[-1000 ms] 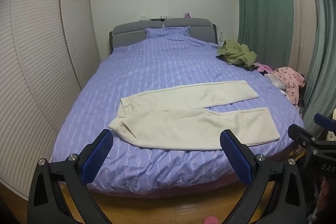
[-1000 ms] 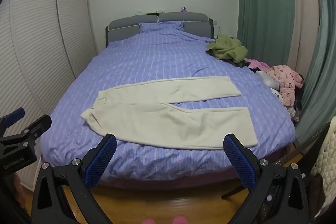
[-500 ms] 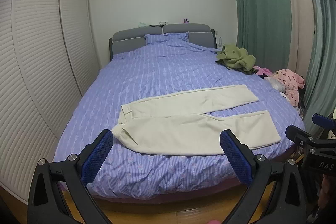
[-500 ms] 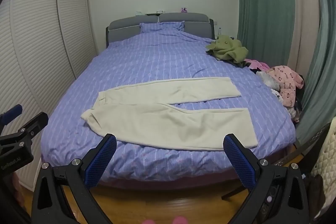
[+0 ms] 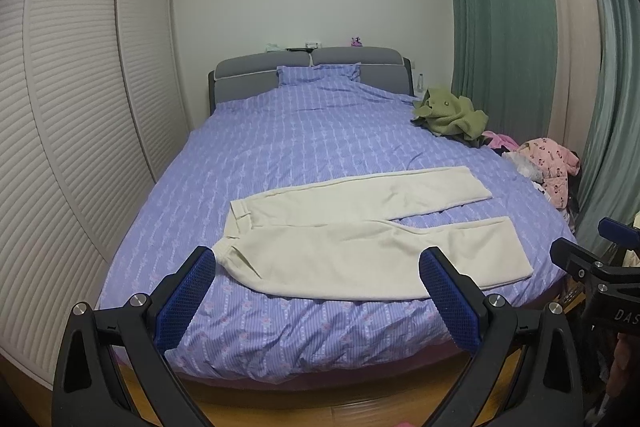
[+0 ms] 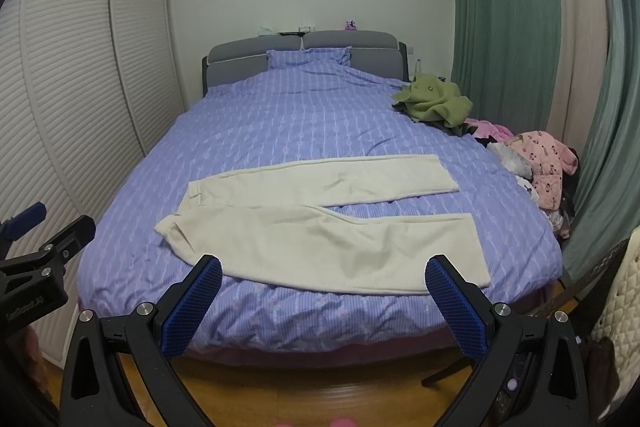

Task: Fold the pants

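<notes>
Left wrist view: wardrobe [image 5: 72, 131] at far left, then the bed [image 5: 304, 131] with the pants [image 5: 360, 227] spread flat across its foot end, near the front edge. Waistband lies toward the bed's left edge, both leg hems toward the right edge, so the long axis runs side to side across the bed. Legs are split in a narrow V, near leg close to the front edge, probably laid out flat so one leg can go over the other first. Left gripper [image 5: 320, 291] hangs off the foot of the bed, jaws spread wide, holding nothing. Right wrist view: right gripper [image 6: 324, 297] likewise short of the bed, jaws released and empty. Green garment [image 6: 434, 101] and pink clothes [image 6: 544, 163] sit along the bed's right edge, well apart from the pants. No fold made yet.
</notes>
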A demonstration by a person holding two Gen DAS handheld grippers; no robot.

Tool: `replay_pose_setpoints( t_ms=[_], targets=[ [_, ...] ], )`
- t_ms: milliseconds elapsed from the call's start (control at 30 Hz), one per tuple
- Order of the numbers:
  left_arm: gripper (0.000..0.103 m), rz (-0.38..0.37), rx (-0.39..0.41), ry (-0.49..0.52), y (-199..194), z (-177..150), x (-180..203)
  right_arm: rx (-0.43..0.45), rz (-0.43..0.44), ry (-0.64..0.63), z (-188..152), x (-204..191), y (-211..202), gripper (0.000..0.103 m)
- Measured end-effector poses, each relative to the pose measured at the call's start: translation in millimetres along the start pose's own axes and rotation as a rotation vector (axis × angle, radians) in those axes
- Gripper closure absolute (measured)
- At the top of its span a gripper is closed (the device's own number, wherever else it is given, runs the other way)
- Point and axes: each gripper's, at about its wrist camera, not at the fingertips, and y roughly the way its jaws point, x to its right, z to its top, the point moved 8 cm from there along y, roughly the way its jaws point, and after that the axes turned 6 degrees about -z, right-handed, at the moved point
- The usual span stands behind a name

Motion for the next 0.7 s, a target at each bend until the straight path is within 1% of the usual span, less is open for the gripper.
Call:
replay_pose_setpoints(
  t_ms=[367, 700],
  targets=[
    [0.0, -0.007, 0.016, 0.002, -3.4, 2.0, -1.7, 0.003, 0.004, -0.001, 1.0, -0.8, -0.4, 0.0],
    [0.0, 0.001, 0.023, -0.001, -5.5, 3.5, -5.1, 0.003, 0.007, -0.002, 2.4, -1.3, 0.1, 0.0]
  ],
)
